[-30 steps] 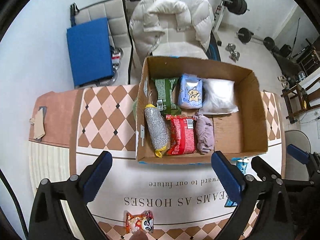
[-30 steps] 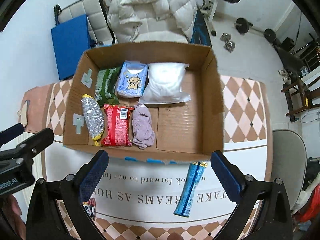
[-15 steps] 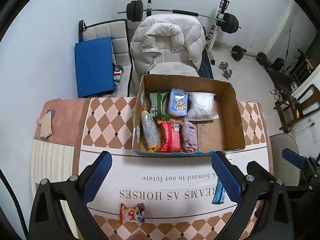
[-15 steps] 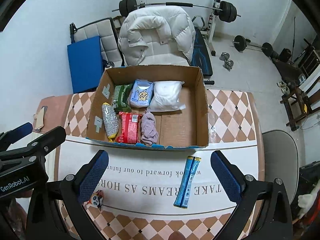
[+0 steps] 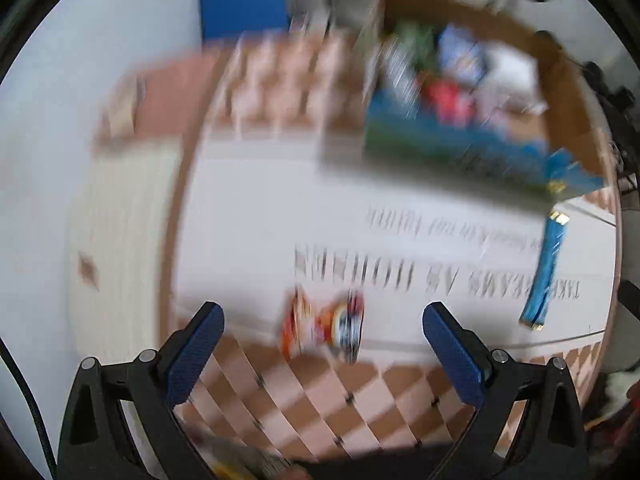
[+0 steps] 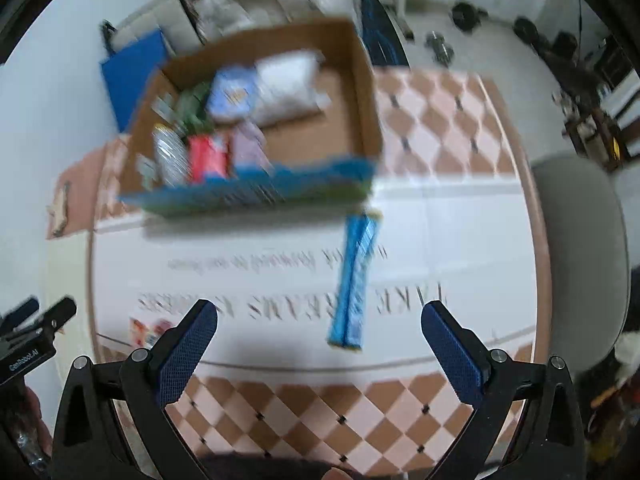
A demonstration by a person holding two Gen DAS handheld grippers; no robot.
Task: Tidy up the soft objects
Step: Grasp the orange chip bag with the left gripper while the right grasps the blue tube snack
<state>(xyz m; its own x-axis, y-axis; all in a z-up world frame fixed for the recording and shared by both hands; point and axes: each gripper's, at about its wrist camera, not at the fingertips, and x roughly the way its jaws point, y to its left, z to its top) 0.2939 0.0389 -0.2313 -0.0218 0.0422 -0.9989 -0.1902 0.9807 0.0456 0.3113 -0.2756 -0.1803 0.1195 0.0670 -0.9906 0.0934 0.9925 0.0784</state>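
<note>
- Orange-red snack packet (image 5: 322, 330) lies loose on the worktop (image 5: 248, 216), just ahead of the left claw (image 5: 322, 344), which is spread wide and empty.
- Blue sachet (image 6: 352, 280) lies outside the cardboard box (image 6: 360, 92); right claw (image 6: 320, 346) gapes, holding nothing.
- Judged step: reaching for pickups; next, close on each item.

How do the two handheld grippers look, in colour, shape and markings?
Both the left gripper and the right gripper have black frames with silver screws. Their jaws carry long dark-blue pads with a fine grid texture. On the left gripper's body, seen from the right wrist view, white lettering reads "GenRobot.AI".
</note>
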